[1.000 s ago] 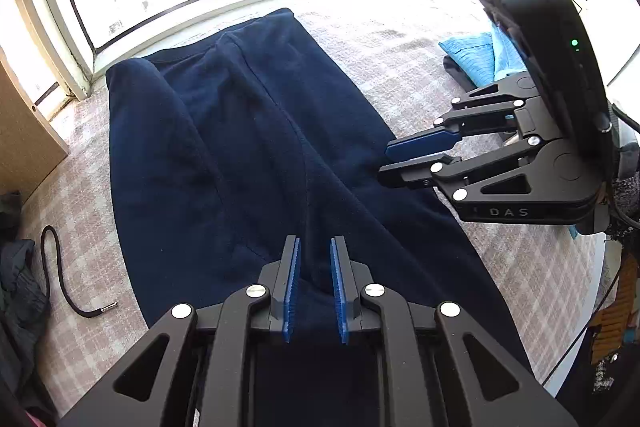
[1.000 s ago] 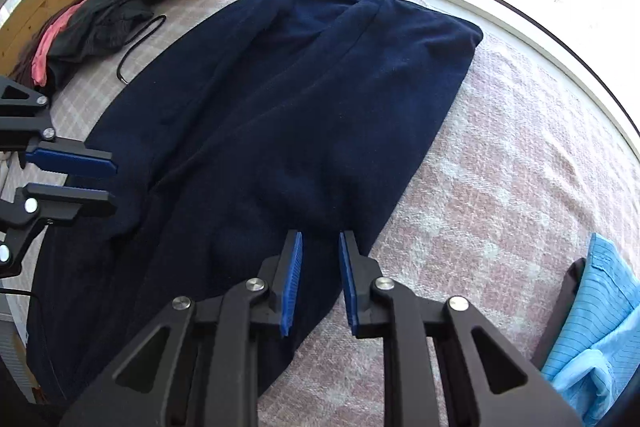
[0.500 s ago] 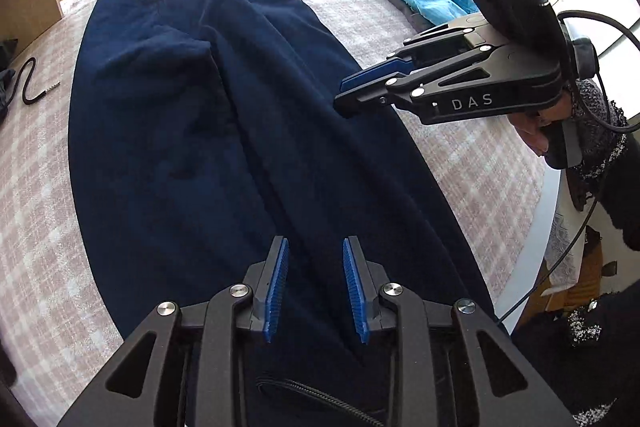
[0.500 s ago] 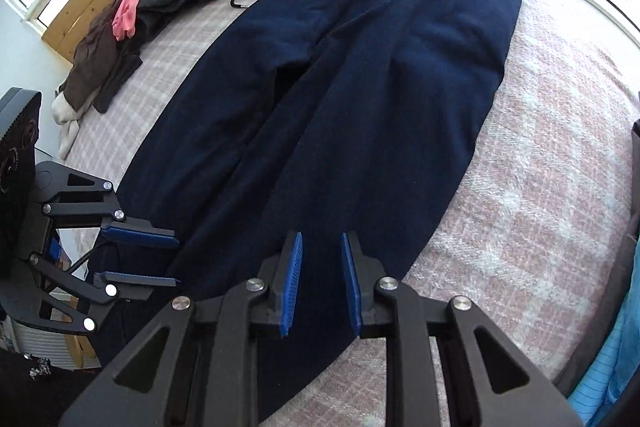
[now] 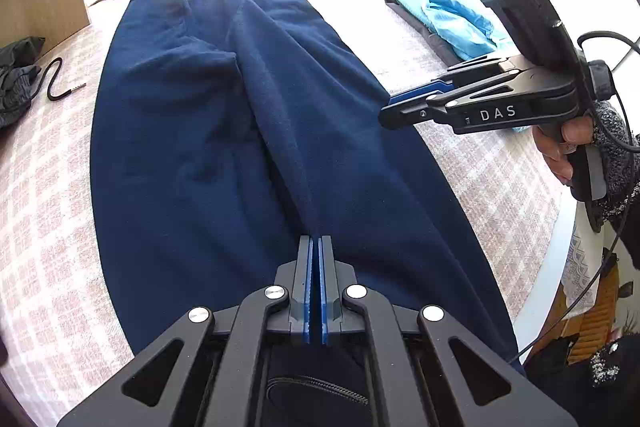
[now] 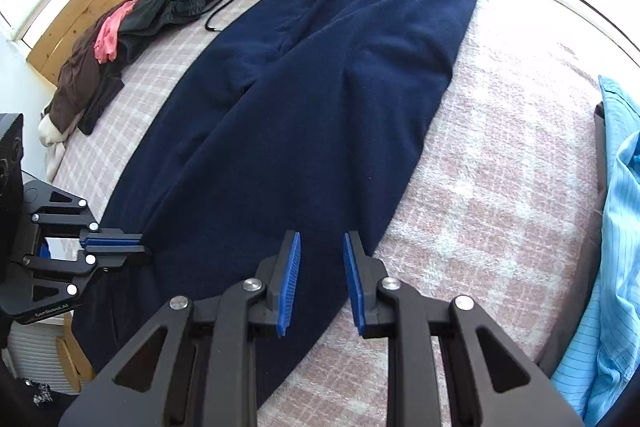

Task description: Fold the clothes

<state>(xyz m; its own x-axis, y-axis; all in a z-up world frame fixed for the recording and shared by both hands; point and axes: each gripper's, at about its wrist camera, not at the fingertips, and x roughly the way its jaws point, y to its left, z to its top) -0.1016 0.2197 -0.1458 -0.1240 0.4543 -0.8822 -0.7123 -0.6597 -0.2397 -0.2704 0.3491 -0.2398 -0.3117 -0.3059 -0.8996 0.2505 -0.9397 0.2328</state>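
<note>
Our left claw (image 5: 314,239) has just snapped shut, seemingly on the near hem of the navy trousers (image 5: 248,131) lying lengthwise on the bed (image 6: 500,163); our right claw (image 6: 320,247) hovers part open and empty over their near right edge, so lifting must wait for it

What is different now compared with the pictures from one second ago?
Both grippers drew back toward the near end of the navy trousers. The left gripper has just closed its jaws there; whether cloth is pinched is unclear. The right gripper stays open. The trousers lie unchanged.
</note>
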